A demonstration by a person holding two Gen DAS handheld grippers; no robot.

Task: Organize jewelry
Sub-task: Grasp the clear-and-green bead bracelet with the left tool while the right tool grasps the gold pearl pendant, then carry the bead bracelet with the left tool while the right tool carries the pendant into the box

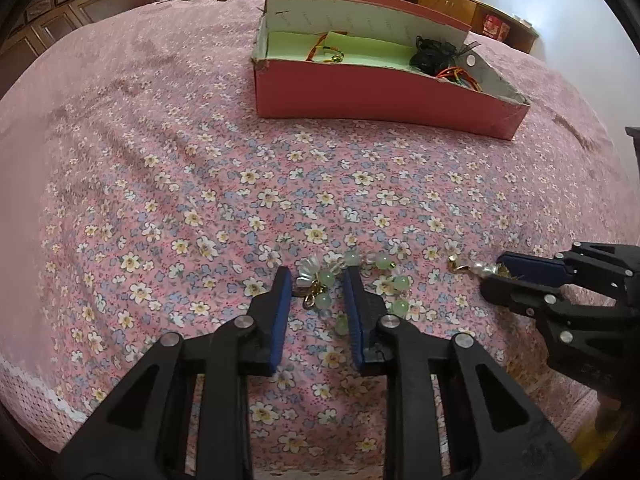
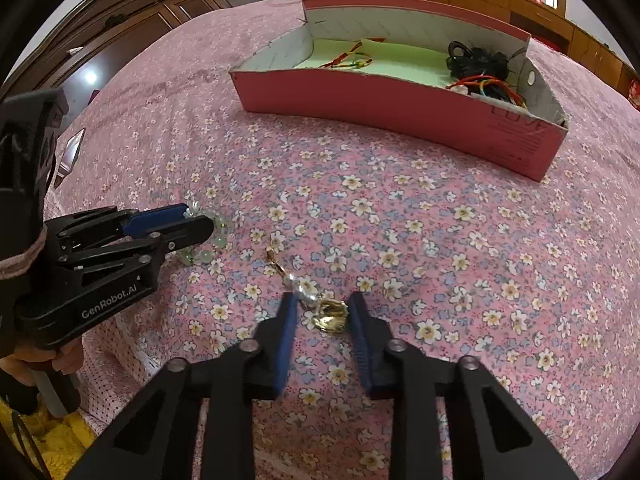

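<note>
A bracelet of pale green beads and white petals (image 1: pixel 325 280) lies on the flowered pink bedspread. My left gripper (image 1: pixel 316 276) points down over it, its blue pads standing either side of the clasp end with small gaps, so it is open. To the right lies a gold and pearl ornament (image 2: pixel 330 314) on a short chain. My right gripper (image 2: pixel 322 300) straddles its gold end, pads close beside it but not clearly pressing. Each gripper also shows in the other view: the right gripper (image 1: pixel 494 276) and the left gripper (image 2: pixel 200 218). The pink box (image 1: pixel 360 94) stands beyond.
The pink box (image 2: pixel 400 110) has a pale green floor and holds a red-yellow cord bracelet (image 2: pixel 354 58), black bands (image 2: pixel 476 60) and coloured cords (image 2: pixel 492 86). Wooden cabinets (image 2: pixel 160 4) line the far side of the bed. A hand (image 2: pixel 60 360) holds the left gripper's handle.
</note>
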